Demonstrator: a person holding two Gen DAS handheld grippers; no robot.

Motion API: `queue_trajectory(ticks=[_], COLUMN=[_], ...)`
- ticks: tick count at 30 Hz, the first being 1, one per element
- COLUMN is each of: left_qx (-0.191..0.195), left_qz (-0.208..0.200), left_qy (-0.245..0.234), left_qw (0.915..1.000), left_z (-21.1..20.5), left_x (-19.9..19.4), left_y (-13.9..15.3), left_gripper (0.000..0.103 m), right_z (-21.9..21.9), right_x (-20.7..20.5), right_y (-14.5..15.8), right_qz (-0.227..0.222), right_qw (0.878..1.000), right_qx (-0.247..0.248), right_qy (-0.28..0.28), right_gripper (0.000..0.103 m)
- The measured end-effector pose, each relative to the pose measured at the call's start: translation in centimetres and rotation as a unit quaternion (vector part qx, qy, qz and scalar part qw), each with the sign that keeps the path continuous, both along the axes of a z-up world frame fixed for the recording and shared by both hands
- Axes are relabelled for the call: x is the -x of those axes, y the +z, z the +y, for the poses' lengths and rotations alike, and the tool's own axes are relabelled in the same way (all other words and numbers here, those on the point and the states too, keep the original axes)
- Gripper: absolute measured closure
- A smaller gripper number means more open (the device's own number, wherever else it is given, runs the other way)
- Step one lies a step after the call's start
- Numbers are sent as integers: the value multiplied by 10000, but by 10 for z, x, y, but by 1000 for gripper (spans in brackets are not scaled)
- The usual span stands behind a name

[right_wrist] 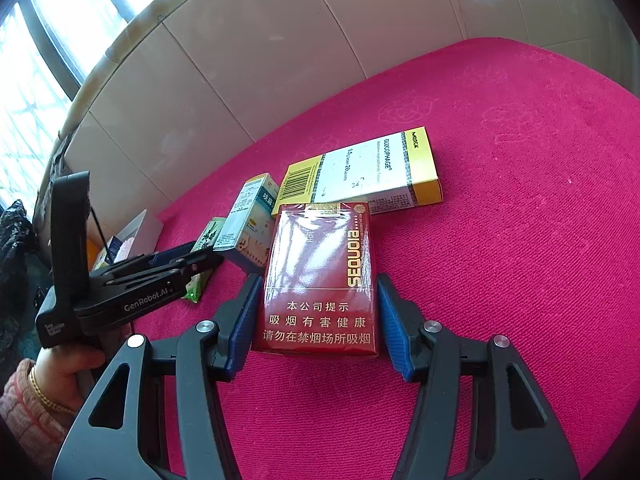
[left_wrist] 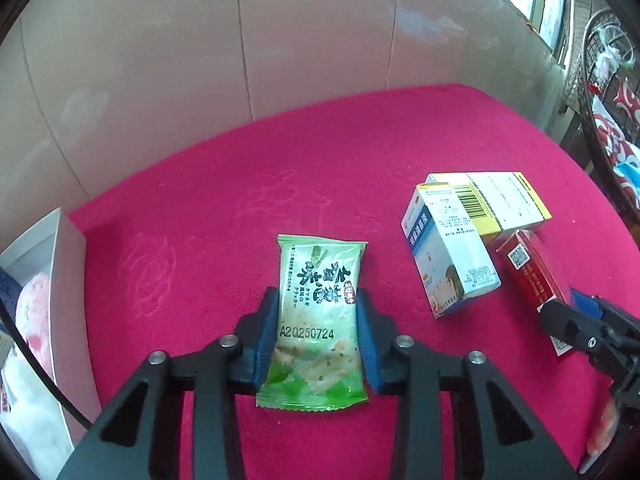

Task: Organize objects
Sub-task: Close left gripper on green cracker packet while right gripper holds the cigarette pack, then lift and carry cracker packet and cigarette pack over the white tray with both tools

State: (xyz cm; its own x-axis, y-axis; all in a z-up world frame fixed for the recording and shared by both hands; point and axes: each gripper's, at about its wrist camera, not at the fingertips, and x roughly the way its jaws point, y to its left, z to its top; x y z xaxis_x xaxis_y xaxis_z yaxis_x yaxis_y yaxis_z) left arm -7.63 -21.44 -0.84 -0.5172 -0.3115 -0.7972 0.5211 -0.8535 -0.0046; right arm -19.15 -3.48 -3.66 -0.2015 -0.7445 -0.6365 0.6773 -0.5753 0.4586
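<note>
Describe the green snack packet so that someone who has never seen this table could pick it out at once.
On the pink tablecloth, left of the cluster of boxes, the green snack packet lies flat between the blue pads of the left gripper. It is the only soft foil pouch: its neighbours, the blue-and-white box, yellow box and red pack, are all rigid cartons.

Both wrist views close, downward; share boxes [left_wrist: 452,252].

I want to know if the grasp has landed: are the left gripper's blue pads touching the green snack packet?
Touching. In the left wrist view both blue pads press on the sides of the green snack packet, with no pink cloth visible between them.
</note>
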Motion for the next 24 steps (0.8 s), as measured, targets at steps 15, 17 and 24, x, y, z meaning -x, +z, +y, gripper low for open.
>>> queue_trajectory(ticks=[15, 17, 24], left_qx=[760, 865, 1218], left_qz=[617, 745, 1119], left_qy=[173, 210, 163], left_qw=[9950, 9932, 9861], left_z=[36, 33, 50], left_x=[-37, -43, -63], left_y=[16, 20, 29], left_gripper=[67, 67, 67], right_z=[-8, -7, -4], right_x=[-4, -4, -11], right_y=[4, 5, 12], right_qz=[85, 106, 390], right_qw=[9999, 9999, 9986], right_qx=[-83, -105, -189], right_qy=[-12, -25, -316], right_gripper=[47, 47, 47])
